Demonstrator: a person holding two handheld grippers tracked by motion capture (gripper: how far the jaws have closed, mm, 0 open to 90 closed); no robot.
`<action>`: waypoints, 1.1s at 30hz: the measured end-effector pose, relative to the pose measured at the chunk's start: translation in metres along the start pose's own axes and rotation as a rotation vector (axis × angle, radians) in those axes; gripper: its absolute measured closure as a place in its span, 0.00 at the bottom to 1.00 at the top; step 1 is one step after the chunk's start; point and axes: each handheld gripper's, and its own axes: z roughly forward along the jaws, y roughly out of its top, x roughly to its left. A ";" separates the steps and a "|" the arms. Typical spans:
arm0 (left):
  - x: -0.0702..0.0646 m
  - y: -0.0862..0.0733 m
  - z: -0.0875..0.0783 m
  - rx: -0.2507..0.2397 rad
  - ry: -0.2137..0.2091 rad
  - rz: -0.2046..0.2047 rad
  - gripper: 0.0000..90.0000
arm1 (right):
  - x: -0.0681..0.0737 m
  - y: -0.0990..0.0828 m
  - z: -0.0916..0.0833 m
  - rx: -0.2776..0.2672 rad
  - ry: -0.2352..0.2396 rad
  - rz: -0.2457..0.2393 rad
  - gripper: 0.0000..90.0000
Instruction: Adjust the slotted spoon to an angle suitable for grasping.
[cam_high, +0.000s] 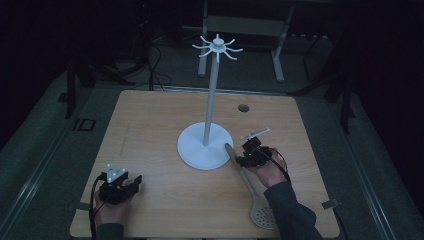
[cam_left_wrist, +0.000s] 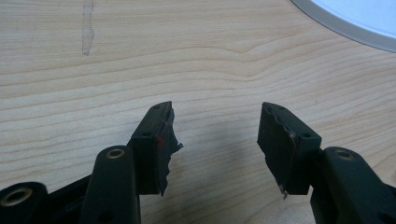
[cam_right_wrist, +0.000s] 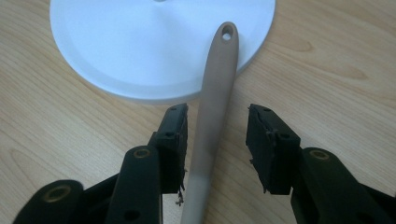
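Note:
A white stand (cam_high: 205, 145) with a round base, a tall pole and hooked arms at its top (cam_high: 217, 47) rises mid-table. A grey-beige slotted spoon (cam_high: 250, 187) lies on the table, its perforated head near the front edge and its handle tip resting on the stand's base (cam_right_wrist: 159, 46). My right gripper (cam_high: 239, 159) is open, its jaws either side of the spoon handle (cam_right_wrist: 212, 98) with gaps showing on both sides. My left gripper (cam_high: 131, 184) rests at the front left, open over bare wood (cam_left_wrist: 215, 135).
The wooden table (cam_high: 150, 130) has a round cable hole (cam_high: 243, 108) at the back right. Dark floor, cables and desk legs (cam_high: 280, 55) lie beyond the table. The stand's base edge (cam_left_wrist: 355, 28) shows at the top right of the left gripper view.

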 end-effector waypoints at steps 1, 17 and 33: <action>0.000 0.000 0.000 0.000 0.001 -0.001 0.51 | 0.000 0.000 0.001 0.005 0.002 0.002 0.65; 0.000 0.000 0.001 0.003 0.000 0.001 0.51 | -0.003 -0.001 0.017 0.095 0.051 0.025 0.64; 0.001 0.000 0.001 0.002 0.000 0.001 0.51 | -0.002 -0.003 0.038 0.217 0.055 0.023 0.71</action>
